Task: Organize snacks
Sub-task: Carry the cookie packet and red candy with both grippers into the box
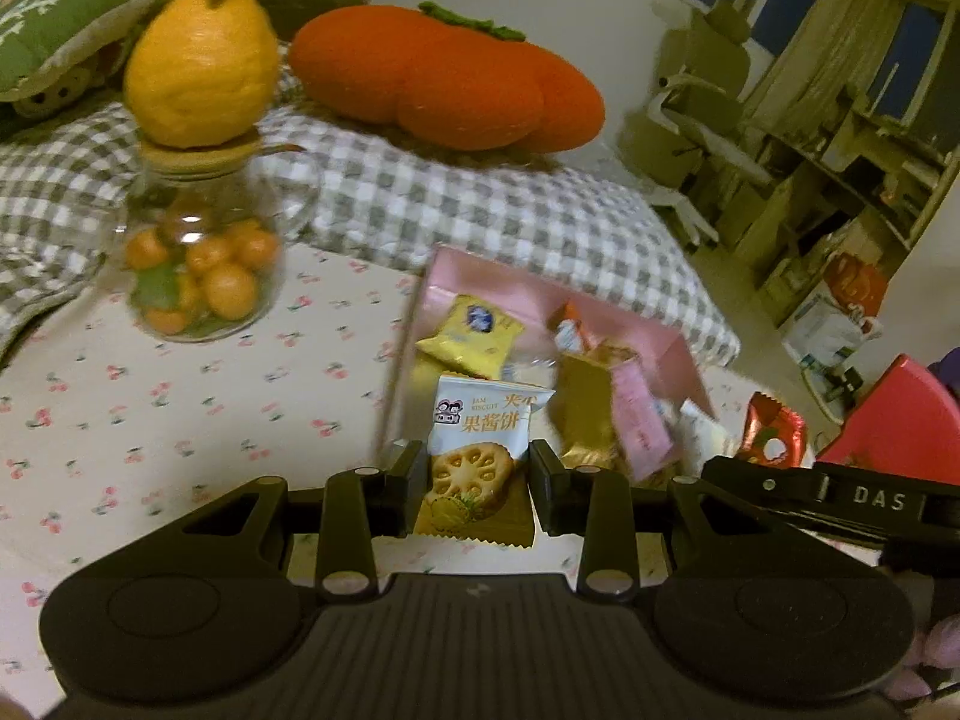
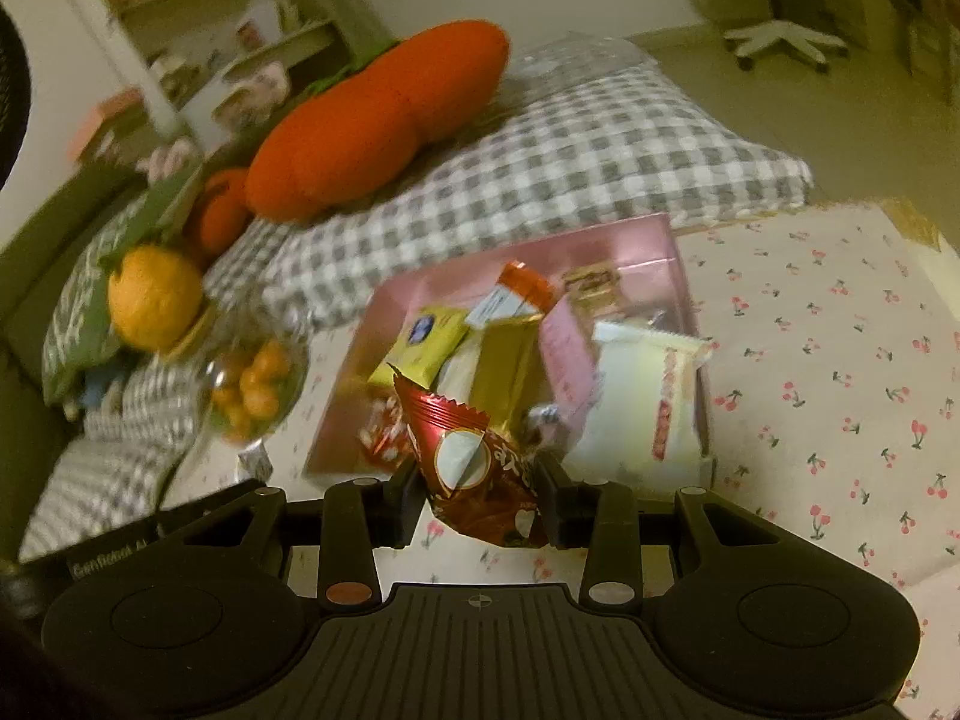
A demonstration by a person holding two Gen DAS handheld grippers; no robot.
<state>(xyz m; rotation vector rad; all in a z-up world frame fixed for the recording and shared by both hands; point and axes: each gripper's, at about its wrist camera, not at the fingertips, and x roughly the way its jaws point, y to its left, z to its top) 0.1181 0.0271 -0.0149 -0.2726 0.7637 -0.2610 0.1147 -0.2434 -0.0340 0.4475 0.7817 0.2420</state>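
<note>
glass jar of small oranges on cherry-print desk | yellow citrus fruit on the jar's lid | orange pumpkin cushion on grey checked blanket | green snowflake pillow far left

Tablecloth — cream, small red cherry print. Box — pale pink. Biscuit packet: white above, gold below, yellow biscuit picture. Candy wrapper: dark red foil, white oval. Cushion — orange, green stalk. Blanket: grey-white check. Jar fruit: orange.
</note>
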